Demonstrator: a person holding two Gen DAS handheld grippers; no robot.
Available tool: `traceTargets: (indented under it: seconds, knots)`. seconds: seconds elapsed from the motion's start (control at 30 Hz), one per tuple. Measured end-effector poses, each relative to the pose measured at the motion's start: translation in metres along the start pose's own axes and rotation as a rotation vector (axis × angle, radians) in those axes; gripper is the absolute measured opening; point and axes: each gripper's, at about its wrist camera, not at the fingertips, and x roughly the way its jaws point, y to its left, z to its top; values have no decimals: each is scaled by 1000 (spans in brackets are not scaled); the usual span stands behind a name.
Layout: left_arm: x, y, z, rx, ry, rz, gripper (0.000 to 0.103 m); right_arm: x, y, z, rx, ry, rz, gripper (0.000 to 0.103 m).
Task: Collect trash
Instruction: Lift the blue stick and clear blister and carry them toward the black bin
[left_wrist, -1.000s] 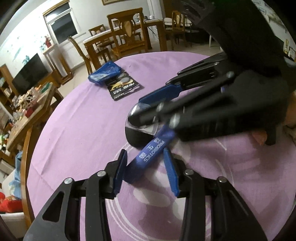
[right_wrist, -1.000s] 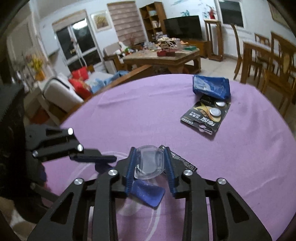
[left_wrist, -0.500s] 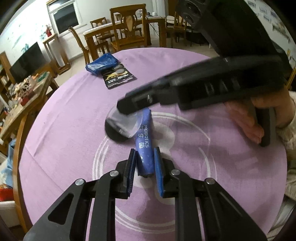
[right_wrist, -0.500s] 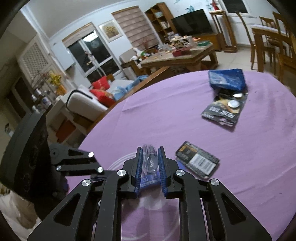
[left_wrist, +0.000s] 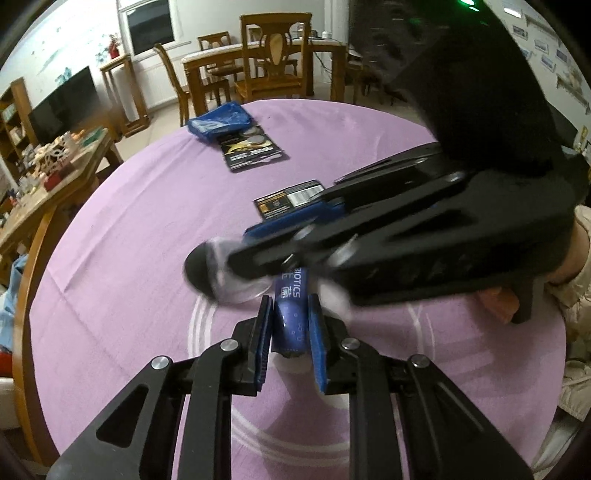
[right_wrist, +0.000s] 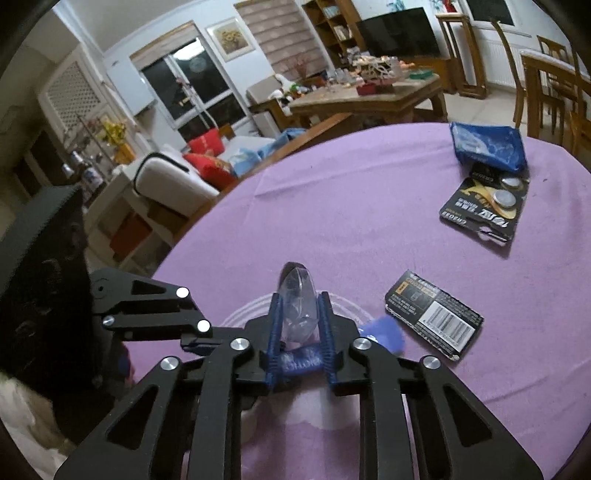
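My left gripper (left_wrist: 290, 308) is shut on a blue probiotics sachet (left_wrist: 291, 325), which stands up between its pads over the purple tablecloth (left_wrist: 122, 236). My right gripper (right_wrist: 299, 297) is shut on a squashed clear plastic blister (right_wrist: 296, 284). In the left wrist view the right gripper (left_wrist: 236, 258) reaches across from the right just above the sachet, the blister (left_wrist: 214, 273) at its tips. From the right wrist view, the sachet (right_wrist: 299, 363) lies crosswise under the right jaws and the left gripper (right_wrist: 195, 341) comes in from the left.
A black barcode card (right_wrist: 434, 315) lies flat right of my right gripper. Farther back are a coin-battery pack (right_wrist: 484, 206) and a crumpled blue wrapper (right_wrist: 487, 146). A hand and pale sleeve (left_wrist: 576, 273) hold the right gripper. Wooden chairs (left_wrist: 273, 62) stand beyond the table.
Both grippers closed: the left on the blue sachet, the right on the clear blister. The blister has come away from the black card, which now lies uncovered on the cloth.
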Motion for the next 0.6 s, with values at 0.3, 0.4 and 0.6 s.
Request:
traceTargets:
  seconds: [0.3,0.4,0.6]
  knots:
    - [-15,29,-11,-150,-31,57,18,-53,-36,3,168,-182,55,18]
    - [-19,31,-12,-163,-42,66,18,-64,-39,0,175,-192,28,18]
    - [-28,25,-6,-175,-74,68,18,-111,-40,-17,150,-253,-51,18]
